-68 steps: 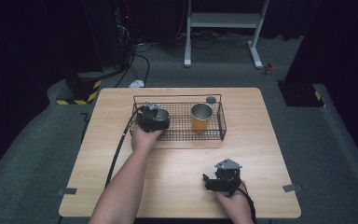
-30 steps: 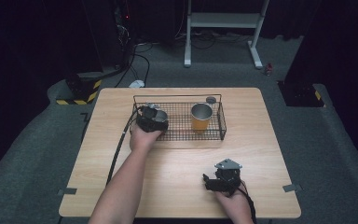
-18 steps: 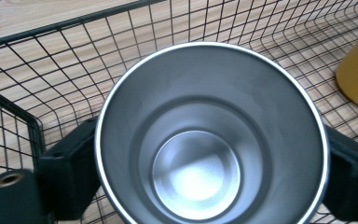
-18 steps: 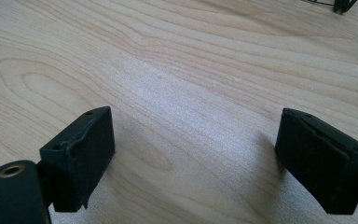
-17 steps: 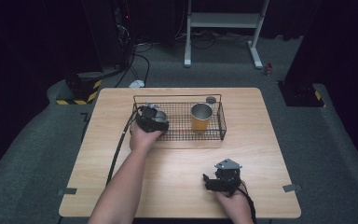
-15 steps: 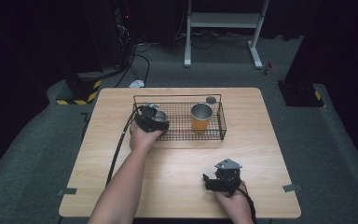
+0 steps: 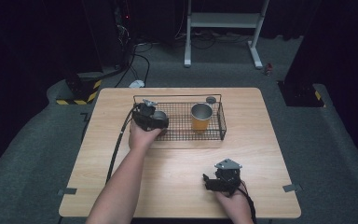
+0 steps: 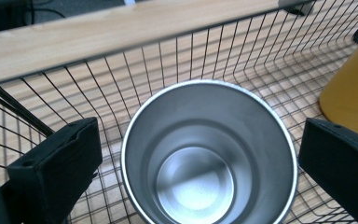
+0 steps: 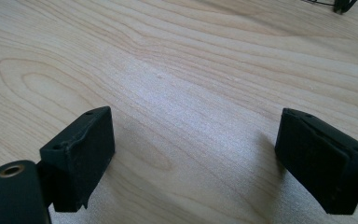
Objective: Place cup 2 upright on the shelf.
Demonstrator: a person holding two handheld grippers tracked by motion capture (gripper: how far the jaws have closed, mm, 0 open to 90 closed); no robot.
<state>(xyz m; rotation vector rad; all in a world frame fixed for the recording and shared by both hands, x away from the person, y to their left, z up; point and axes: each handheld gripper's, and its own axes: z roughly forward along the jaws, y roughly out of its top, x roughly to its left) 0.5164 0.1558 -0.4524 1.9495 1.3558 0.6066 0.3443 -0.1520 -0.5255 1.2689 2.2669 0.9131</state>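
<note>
left tool (image 8: 200, 154) over the wire basket (image 7: 221, 122), jaws just spread off the steel cup (image 8: 209, 154).

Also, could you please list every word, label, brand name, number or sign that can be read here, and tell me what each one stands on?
None: no legible word, number or brand.
Steel cup: plain metal, no marking.
Yellow cup: no print to be seen.
Wire basket and table: unmarked.
Yellow-and-black striped block on the floor: hazard stripes, no letters.
</note>
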